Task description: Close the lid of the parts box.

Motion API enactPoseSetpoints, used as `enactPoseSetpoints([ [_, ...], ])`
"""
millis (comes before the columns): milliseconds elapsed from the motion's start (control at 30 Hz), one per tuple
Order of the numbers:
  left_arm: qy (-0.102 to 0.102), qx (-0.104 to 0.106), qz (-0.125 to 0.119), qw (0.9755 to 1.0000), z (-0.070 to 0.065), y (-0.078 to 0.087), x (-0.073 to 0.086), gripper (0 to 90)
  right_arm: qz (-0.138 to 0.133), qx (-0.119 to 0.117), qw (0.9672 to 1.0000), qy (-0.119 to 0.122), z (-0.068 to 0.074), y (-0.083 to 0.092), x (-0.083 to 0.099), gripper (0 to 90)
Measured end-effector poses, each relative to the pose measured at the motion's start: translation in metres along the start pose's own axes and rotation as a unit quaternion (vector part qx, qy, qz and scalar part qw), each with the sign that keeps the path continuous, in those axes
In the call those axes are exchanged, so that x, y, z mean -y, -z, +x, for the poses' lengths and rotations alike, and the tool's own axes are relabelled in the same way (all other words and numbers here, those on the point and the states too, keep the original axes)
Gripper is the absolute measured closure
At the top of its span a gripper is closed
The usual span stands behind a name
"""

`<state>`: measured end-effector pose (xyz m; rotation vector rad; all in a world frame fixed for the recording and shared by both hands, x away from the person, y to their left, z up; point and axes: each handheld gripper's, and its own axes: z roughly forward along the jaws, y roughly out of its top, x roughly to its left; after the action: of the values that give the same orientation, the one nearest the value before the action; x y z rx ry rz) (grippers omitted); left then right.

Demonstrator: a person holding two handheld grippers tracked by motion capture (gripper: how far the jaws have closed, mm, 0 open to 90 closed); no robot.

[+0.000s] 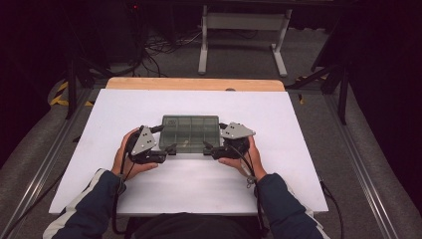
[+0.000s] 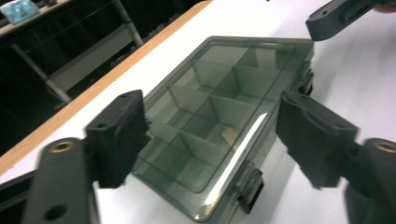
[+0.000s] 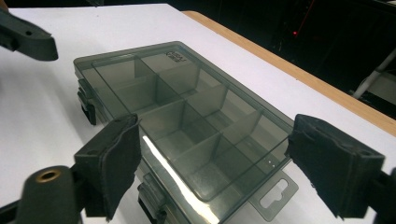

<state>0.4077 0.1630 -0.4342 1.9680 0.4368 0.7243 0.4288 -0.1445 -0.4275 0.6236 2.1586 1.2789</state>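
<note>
The left gripper has its jaws spread wide and empty, straddling the near-left corner of the smoky compartment box. The right gripper is likewise apart, bracketing the near-right corner by the hang tab. The box lies lid shut at the centre of the white table, its two front latches facing six o'clock. That placement probably serves to reach those latches. The left hand comes in from seven o'clock and the right hand from five o'clock, wrists low, jaws pointing inward.
</note>
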Motion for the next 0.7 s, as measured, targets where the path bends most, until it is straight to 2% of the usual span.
enactPoseSetpoints([
  [200,0.005,0.005,-0.007,0.9999,-0.0009,0.0011,-0.0015,17.4,-0.004,-0.002,1.0,0.003,0.002,0.0008,-0.0013,14.8],
  [500,0.005,0.009,-0.017,0.9998,-0.0028,0.0038,-0.0049,16.0,-0.003,0.002,0.9999,0.011,0.0047,0.0019,-0.0029,15.7],
  [700,-0.002,0.011,-0.021,0.9997,-0.0056,0.0082,-0.0087,15.2,-0.006,0.003,0.9998,0.017,0.0069,0.0052,-0.0055,16.0],
])
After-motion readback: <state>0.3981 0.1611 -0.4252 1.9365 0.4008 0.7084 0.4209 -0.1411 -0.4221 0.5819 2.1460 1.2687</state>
